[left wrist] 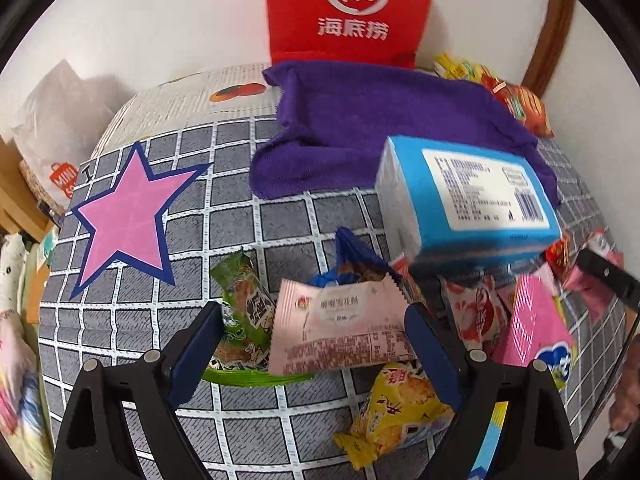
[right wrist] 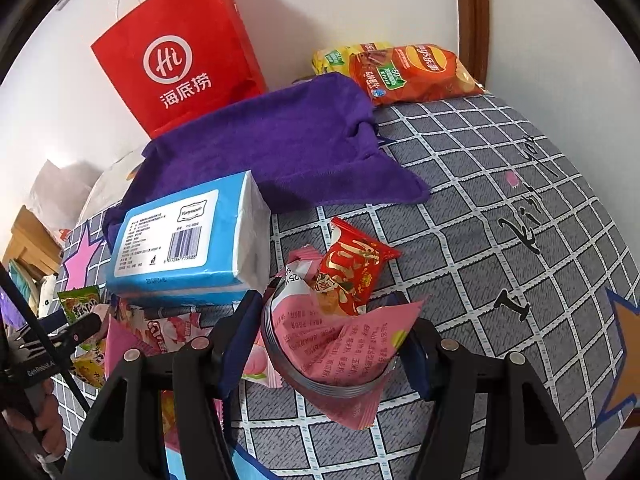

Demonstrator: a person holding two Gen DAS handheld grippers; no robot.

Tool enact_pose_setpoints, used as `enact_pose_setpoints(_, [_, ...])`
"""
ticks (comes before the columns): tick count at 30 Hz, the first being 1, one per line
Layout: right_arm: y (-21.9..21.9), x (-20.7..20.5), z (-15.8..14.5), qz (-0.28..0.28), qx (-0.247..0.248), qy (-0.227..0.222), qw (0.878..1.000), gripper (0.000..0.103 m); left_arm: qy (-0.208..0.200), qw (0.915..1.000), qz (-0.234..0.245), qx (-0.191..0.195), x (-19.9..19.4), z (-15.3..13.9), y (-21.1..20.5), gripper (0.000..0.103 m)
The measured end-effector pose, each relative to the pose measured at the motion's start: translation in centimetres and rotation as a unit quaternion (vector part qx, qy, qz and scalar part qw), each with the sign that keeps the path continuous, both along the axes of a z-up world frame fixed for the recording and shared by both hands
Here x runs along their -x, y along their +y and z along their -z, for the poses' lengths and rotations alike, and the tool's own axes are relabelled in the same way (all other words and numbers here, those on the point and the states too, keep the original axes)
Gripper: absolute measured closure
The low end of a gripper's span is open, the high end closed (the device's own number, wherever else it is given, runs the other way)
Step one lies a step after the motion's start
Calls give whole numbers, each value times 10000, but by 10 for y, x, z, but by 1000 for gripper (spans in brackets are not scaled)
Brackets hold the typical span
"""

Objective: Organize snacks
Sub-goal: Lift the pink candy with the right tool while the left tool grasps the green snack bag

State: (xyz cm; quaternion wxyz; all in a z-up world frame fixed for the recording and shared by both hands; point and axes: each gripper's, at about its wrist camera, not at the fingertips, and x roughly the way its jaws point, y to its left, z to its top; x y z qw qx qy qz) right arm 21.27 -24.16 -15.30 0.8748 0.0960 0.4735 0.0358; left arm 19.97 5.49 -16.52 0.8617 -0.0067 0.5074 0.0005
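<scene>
Loose snack packets lie in a heap on a grey checked cloth (left wrist: pixel 280 216). My left gripper (left wrist: pixel 314 332) is open and points down at the heap. A pale pink packet (left wrist: pixel 336 328) lies between its fingers, with a gap on its left side. A green packet (left wrist: pixel 240 312) sits beside the left finger and a yellow one (left wrist: pixel 396 408) lies lower down. My right gripper (right wrist: pixel 328 336) is shut on a crumpled pink packet (right wrist: pixel 332 352). A small red packet (right wrist: pixel 352 268) rests against that packet's top. A blue tissue pack (right wrist: pixel 188 240) lies over the heap.
A purple towel (right wrist: pixel 280 144) is spread behind the heap, and a red paper bag (right wrist: pixel 180 56) stands against the wall. Orange and yellow crisp bags (right wrist: pixel 416 72) lie at the back right. A pink star (left wrist: pixel 128 220) is printed on the cloth. A hand (right wrist: pixel 36 420) shows at the lower left.
</scene>
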Motion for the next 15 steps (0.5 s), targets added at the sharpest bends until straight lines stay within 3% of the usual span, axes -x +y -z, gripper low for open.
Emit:
enact_pose_setpoints(6, [4, 3, 1, -78, 80, 22, 9999, 39, -3, 9998, 74, -166, -3, 3, -6, 14])
enact_pose_setpoints(10, [3, 4, 2, -85, 103, 83, 9999, 39, -58, 9993, 107, -363, -2, 0, -8, 40])
enact_pose_setpoints(15, [1, 8, 5, -141, 156, 177, 9996, 39, -20, 9998, 61, -214, 5, -5, 0, 45])
